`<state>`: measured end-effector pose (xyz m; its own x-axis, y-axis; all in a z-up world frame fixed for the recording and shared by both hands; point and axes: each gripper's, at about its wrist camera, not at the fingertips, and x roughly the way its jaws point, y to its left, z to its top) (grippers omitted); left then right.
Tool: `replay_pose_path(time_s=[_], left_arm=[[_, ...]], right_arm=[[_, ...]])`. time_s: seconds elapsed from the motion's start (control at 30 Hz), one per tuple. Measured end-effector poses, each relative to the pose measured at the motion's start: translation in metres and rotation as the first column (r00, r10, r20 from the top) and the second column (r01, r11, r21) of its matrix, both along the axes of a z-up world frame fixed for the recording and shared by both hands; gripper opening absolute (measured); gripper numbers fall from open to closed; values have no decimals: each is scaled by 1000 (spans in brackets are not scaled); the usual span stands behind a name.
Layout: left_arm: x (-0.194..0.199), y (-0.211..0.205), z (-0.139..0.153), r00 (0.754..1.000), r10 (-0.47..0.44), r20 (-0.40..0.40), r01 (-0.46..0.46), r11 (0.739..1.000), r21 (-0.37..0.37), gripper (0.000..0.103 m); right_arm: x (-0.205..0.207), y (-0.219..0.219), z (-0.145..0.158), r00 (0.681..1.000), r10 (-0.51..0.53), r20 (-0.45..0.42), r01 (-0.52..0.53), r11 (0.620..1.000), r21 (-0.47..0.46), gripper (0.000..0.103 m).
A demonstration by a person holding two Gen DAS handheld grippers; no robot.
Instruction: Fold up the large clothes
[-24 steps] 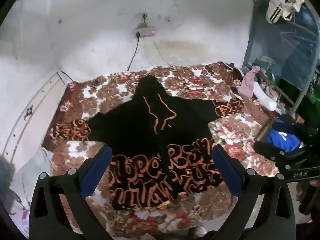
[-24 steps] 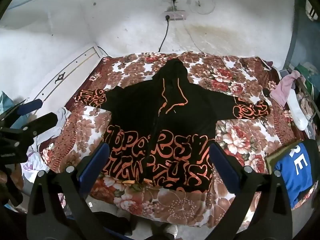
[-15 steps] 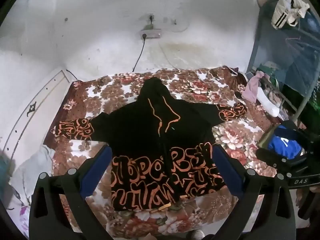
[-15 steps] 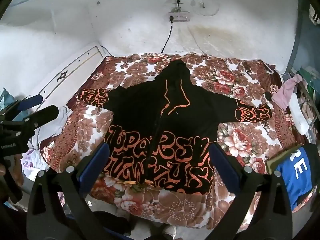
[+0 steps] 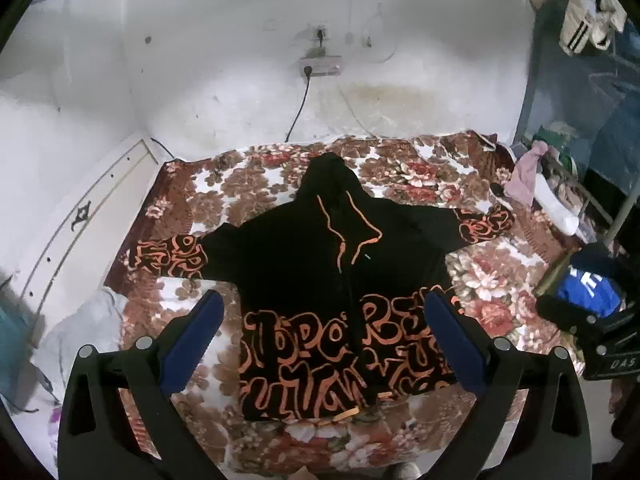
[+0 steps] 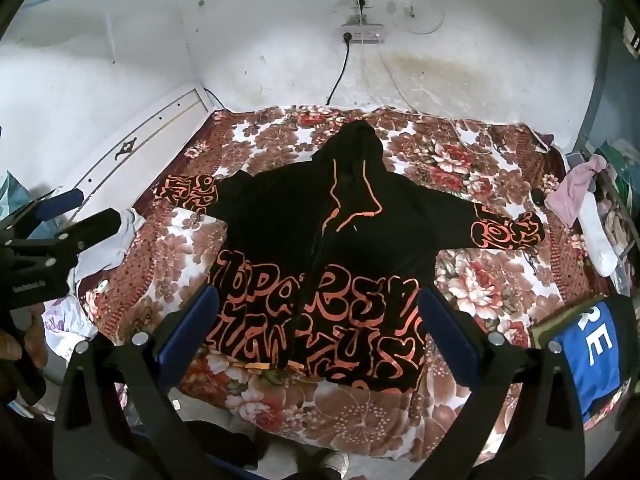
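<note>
A black hoodie (image 5: 320,264) with orange lettering lies flat and face up on a floral bedspread (image 5: 248,176), sleeves spread to both sides and hood toward the wall. In the right wrist view the same hoodie (image 6: 320,248) fills the middle of the bedspread (image 6: 460,160). My left gripper (image 5: 322,324) hangs open above the hem, nothing between its blue pads. My right gripper (image 6: 318,316) is open too, held above the near edge of the bed, clear of the cloth. The left gripper (image 6: 60,220) also shows at the left edge of the right wrist view.
White walls with a power strip (image 5: 320,68) and cable stand behind the bed. A metal rack (image 5: 580,184) with clothes is at the right. A blue garment (image 6: 592,356) lies at the near right corner. White cloth (image 6: 116,244) lies at the left bedside.
Both views have shifted slightly: the hoodie sits a little farther right in the left wrist view and a little higher in the right wrist view. Both grippers stay open; the hoodie has not moved.
</note>
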<state>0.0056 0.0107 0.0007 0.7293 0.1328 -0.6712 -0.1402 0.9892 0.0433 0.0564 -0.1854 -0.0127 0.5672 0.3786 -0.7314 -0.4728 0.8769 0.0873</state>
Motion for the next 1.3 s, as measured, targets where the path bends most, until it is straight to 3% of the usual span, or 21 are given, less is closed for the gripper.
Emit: replay_pose_path(time_s=[0.5, 1.3], left_arm=[[8, -4, -5, 1000, 2, -22, -2, 1000, -13, 98], [30, -8, -20, 991, 80, -107, -83, 996, -24, 98]], right_arm=[[6, -2, -2, 1000, 8, -5, -8, 1000, 1, 98], [19, -12, -13, 1000, 19, -22, -19, 1000, 6, 98]])
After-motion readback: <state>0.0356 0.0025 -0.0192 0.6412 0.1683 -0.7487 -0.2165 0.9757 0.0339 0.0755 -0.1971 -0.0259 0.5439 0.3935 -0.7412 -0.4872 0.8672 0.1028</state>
